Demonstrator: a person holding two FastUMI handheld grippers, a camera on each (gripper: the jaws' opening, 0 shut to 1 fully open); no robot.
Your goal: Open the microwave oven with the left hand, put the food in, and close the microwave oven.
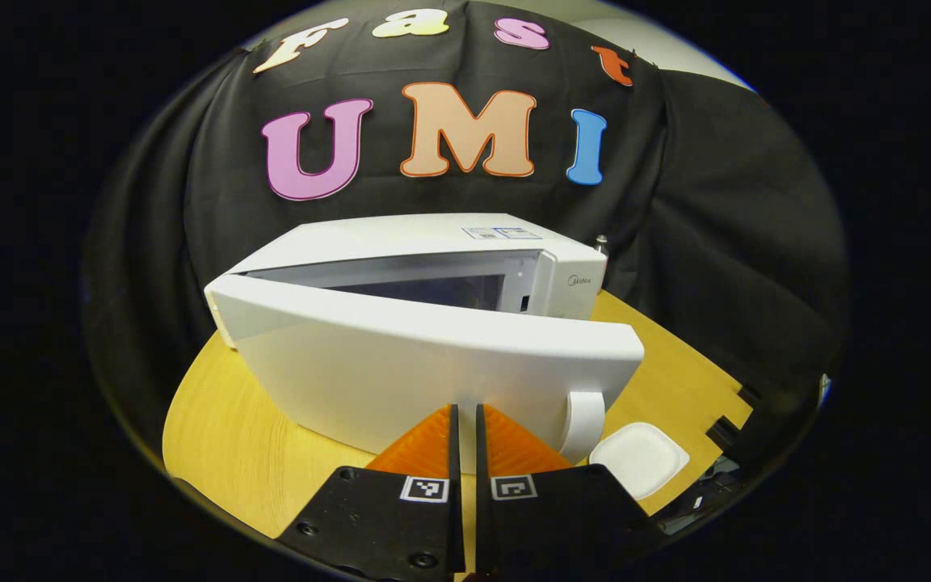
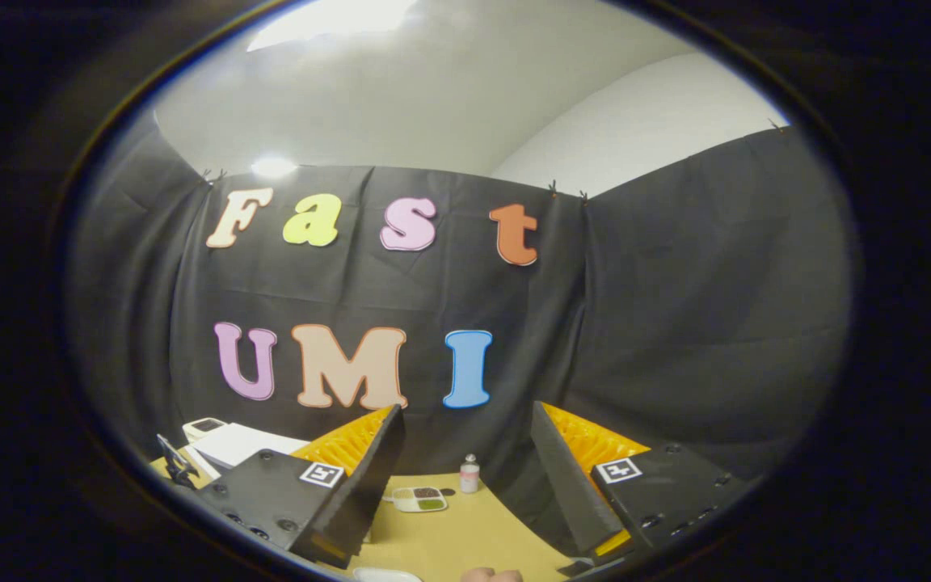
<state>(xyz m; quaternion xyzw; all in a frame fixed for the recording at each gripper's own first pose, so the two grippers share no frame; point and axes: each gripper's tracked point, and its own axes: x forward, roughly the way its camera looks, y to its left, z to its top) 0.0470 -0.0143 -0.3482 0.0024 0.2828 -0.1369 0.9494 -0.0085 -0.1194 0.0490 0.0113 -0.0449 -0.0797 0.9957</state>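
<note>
In the left gripper view the white microwave (image 1: 433, 250) stands on the wooden table (image 1: 223, 436) with its door (image 1: 401, 364) swung partly open toward me. The door's handle (image 1: 583, 424) is at its right end. My left gripper (image 1: 466, 409) is shut, its tips right at the door's outer face, left of the handle, with nothing seen between them. In the right gripper view my right gripper (image 2: 465, 412) is open and empty, held above the table. Beyond its fingers lies a small tray of food (image 2: 419, 499). A corner of the microwave (image 2: 235, 443) shows at the left.
A white square plate (image 1: 639, 457) lies on the table just right of the door's handle. A small bottle (image 2: 470, 474) stands behind the food tray near the black cloth wall. A hand (image 2: 494, 575) shows at the bottom edge of the right gripper view.
</note>
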